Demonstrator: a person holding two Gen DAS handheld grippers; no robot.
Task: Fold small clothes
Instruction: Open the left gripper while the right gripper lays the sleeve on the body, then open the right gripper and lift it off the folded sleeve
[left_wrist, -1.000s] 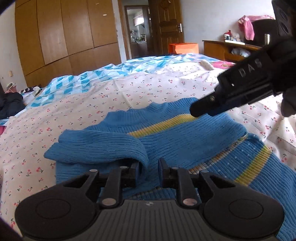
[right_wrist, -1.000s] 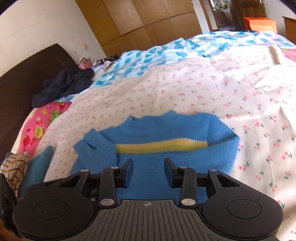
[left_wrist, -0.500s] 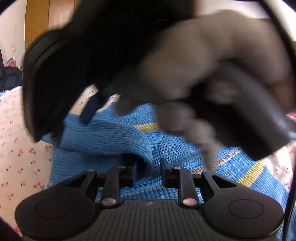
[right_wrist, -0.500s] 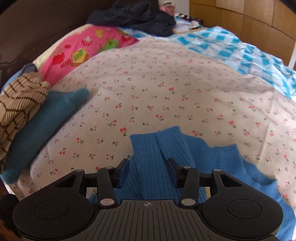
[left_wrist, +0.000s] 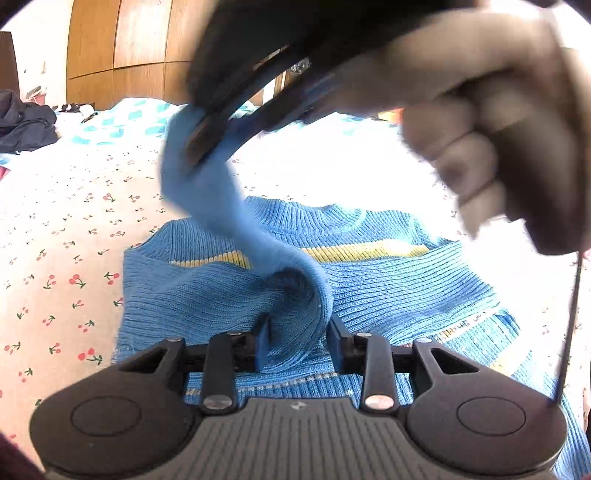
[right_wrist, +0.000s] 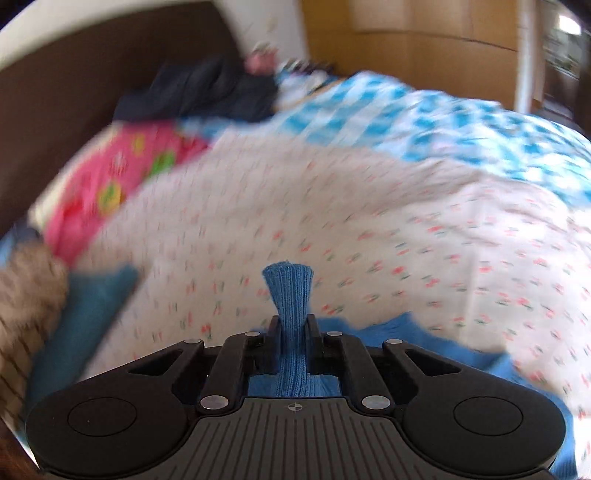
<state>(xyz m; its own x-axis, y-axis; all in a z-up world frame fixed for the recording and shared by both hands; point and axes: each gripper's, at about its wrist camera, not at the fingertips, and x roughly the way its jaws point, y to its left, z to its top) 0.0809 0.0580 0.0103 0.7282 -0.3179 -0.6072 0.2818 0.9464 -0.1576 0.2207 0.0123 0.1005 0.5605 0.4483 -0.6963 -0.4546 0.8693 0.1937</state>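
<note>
The blue sweater (left_wrist: 388, 284) lies on the bed (left_wrist: 74, 229), spread over a white sheet printed with small red cherries, its ribbed collar toward the far side and a yellow stripe running across the chest. Much of it is hard to read: in the left wrist view the right tool (left_wrist: 207, 136) and the gloved right hand (left_wrist: 480, 122) that carries it fill the upper part of the picture, blurred and cut off by the frame edge, so the far side of the bed behind them is hidden. The lower hem disappears under the left tool's body, and only a patterned band shows at the right. The sleeve (left_wrist: 229, 214) rises from the sweater body in a twisted, blurred strip up to the right tool, which is clamped on its cuff; in the right wrist view the ribbed cuff (right_wrist: 289, 291) sticks out past the nearly closed fingers. That view is smeared, so the cherry print reads as streaks and a teal garment (right_wrist: 92, 314) and a brown striped one (right_wrist: 22, 302) at the left edge are only partly visible. The left tool (left_wrist: 295, 332) sits low over the sweater with its fingers parted, a bulge of the sleeve's base lying between them; whether they press it I cannot tell.
</note>
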